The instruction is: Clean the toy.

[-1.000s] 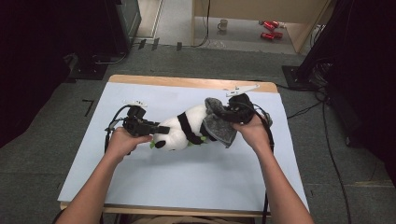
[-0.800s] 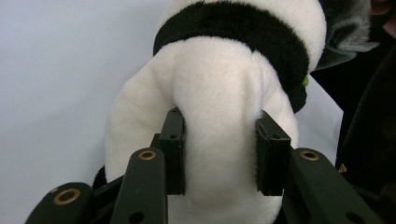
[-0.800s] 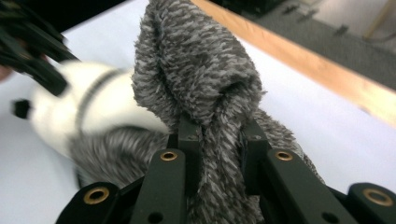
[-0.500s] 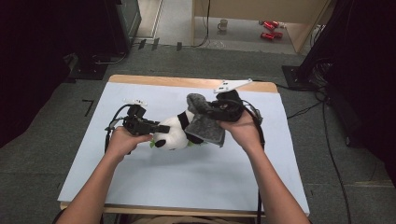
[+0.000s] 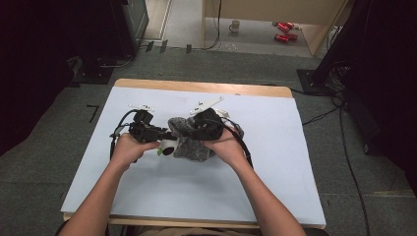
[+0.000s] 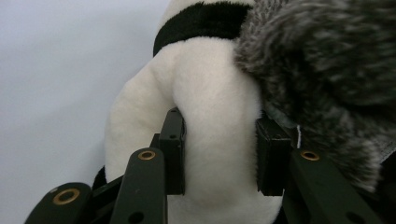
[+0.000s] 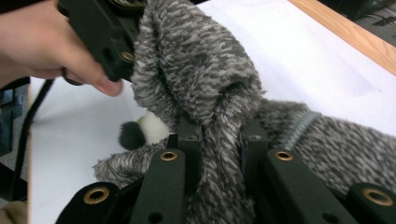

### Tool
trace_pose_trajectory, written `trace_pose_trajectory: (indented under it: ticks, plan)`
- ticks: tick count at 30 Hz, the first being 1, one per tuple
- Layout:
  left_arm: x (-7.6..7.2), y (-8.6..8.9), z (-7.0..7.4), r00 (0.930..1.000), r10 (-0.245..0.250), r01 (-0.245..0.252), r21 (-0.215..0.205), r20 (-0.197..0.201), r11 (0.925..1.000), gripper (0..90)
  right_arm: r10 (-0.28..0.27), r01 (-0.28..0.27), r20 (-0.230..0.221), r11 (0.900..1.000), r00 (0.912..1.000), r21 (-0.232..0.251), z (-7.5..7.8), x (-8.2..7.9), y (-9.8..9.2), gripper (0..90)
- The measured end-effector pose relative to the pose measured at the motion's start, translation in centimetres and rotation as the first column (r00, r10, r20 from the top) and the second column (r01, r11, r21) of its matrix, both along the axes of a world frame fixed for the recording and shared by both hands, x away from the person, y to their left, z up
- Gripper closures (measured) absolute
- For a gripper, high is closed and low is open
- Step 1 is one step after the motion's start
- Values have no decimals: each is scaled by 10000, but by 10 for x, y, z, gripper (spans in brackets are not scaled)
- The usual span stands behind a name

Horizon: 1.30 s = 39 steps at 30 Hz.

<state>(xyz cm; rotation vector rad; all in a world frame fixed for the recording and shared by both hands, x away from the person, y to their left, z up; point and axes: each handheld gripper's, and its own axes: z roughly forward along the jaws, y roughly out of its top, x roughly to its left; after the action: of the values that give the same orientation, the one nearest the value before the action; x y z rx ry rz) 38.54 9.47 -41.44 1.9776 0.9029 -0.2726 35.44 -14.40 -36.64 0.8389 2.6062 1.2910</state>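
A black-and-white plush panda [image 5: 168,146] lies at the middle of the table, mostly covered by a fuzzy grey knit cloth [image 5: 195,147]. My left gripper [image 5: 163,135] is shut on the panda; in the left gripper view its pads [image 6: 173,154] squeeze a white fold of the plush panda [image 6: 212,84], with the grey cloth [image 6: 327,65] bunched at the right. My right gripper [image 5: 189,129] is shut on the cloth. In the right gripper view, the right gripper [image 7: 219,135] pinches a thick fold of the grey cloth [image 7: 196,70]. A bit of the panda [image 7: 148,128] peeks out below, under the other hand [image 7: 42,42].
A white sheet [image 5: 280,132] covers the table, with a wooden edge [image 5: 206,87] at the far side. Black cables [image 5: 118,129] trail from both grippers. Beyond the table, a mug [image 5: 235,24] and red items [image 5: 282,30] sit on the floor.
My right gripper has moved left toward the left gripper, drawing the grey cloth over the panda, which now shows far less of its body. The left gripper stayed put.
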Motion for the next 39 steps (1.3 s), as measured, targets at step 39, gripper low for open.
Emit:
trace_pose_trajectory:
  ticks: [39]
  plan:
    - [2,12,-4,9946,-891,841,-903,-532,9924,661,-3477,3476,-24,9375,9376,-172,-10,37,-132,770]
